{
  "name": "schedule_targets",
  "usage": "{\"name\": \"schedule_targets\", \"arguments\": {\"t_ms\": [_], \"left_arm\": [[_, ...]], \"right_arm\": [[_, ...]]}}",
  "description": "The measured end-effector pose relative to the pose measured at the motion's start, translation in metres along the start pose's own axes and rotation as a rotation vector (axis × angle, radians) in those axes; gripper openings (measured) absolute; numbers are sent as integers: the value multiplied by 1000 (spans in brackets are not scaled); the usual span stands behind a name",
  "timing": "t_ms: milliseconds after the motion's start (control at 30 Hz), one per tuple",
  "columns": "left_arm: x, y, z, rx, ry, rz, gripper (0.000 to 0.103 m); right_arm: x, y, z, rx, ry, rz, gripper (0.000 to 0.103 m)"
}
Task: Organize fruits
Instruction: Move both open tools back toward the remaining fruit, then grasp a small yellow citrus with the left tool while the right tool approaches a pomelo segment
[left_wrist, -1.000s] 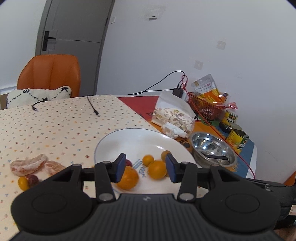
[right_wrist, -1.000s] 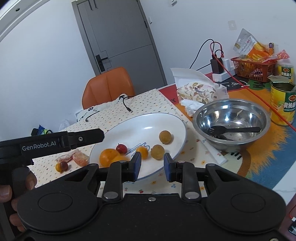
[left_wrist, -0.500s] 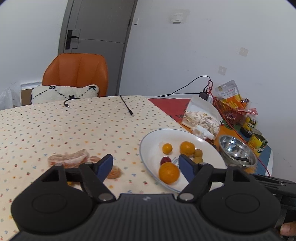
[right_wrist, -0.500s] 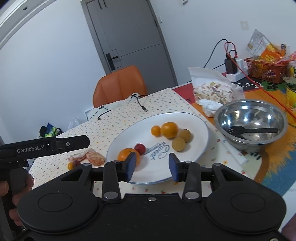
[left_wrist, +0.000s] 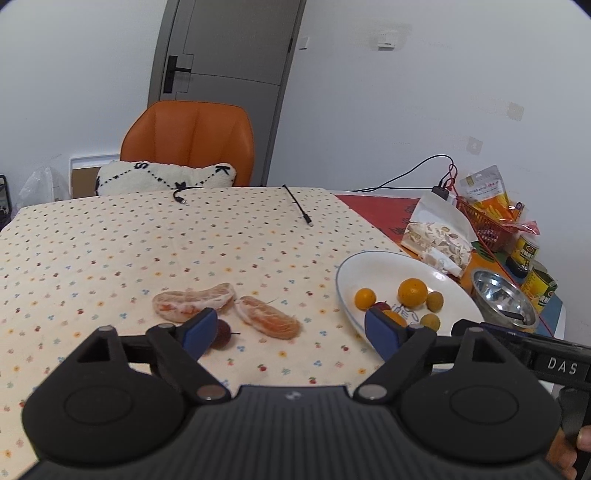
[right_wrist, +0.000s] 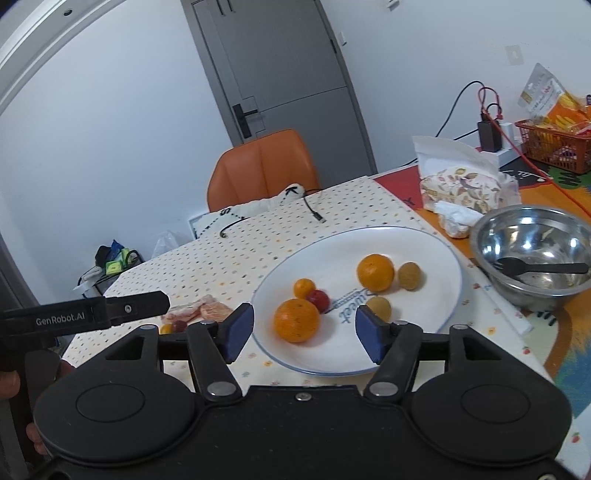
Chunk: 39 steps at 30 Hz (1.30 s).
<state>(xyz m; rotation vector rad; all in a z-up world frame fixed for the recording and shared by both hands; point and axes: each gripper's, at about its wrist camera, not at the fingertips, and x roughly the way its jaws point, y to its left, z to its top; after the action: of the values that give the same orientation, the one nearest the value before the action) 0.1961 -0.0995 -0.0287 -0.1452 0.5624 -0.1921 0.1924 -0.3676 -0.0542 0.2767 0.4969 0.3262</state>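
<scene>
A white plate (right_wrist: 424, 251) holds two oranges (right_wrist: 296, 319) (right_wrist: 375, 272), a small orange (right_wrist: 304, 288), a red fruit (right_wrist: 318, 300) and two brown longans (right_wrist: 409, 275). My right gripper (right_wrist: 304, 334) hovers at the plate's near rim, its jaws opening; the nearest orange lies just beyond them, untouched. On the dotted cloth, two peeled citrus segments (left_wrist: 194, 306) (left_wrist: 267, 321) and a dark red berry (left_wrist: 223, 334) lie left of the plate (left_wrist: 384, 269). My left gripper (left_wrist: 290, 332) is above them, jaws opening wide, holding nothing.
Right of the plate stands a steel bowl (right_wrist: 532, 251) with a black spoon in it. Behind it are a tissue pack (right_wrist: 461, 188), a red basket (right_wrist: 554, 144) and cans (left_wrist: 541, 288). Cables (left_wrist: 299, 206) lie at the far edge, with an orange chair (left_wrist: 192, 144) beyond.
My left gripper swung left, from over the plate to over the segments on the cloth, and its jaws spread wide. The right jaws also widened, and an orange on the plate shifted.
</scene>
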Motion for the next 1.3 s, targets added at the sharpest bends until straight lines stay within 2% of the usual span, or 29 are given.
{"name": "schedule_targets", "arguments": {"t_ms": [367,567,1067,1233,1300], "left_arm": [[-12,29,-9,-52,7,47,86],[-14,41,-16,-67,20,71,86],[-14,73,-21,-123,10,115,85],[-11,79,-20,-133,1,114,82],[-8,80,-19,-135,0,110,77]], "right_arm": [[19,24,-1,-23,28,68,63],[29,36,-3,-38,43,99,67],[54,64,-4,-96,82,148,67],[68,76,-2,-133,97,156,66],[74,79,-1,-144,104,158,64]]}}
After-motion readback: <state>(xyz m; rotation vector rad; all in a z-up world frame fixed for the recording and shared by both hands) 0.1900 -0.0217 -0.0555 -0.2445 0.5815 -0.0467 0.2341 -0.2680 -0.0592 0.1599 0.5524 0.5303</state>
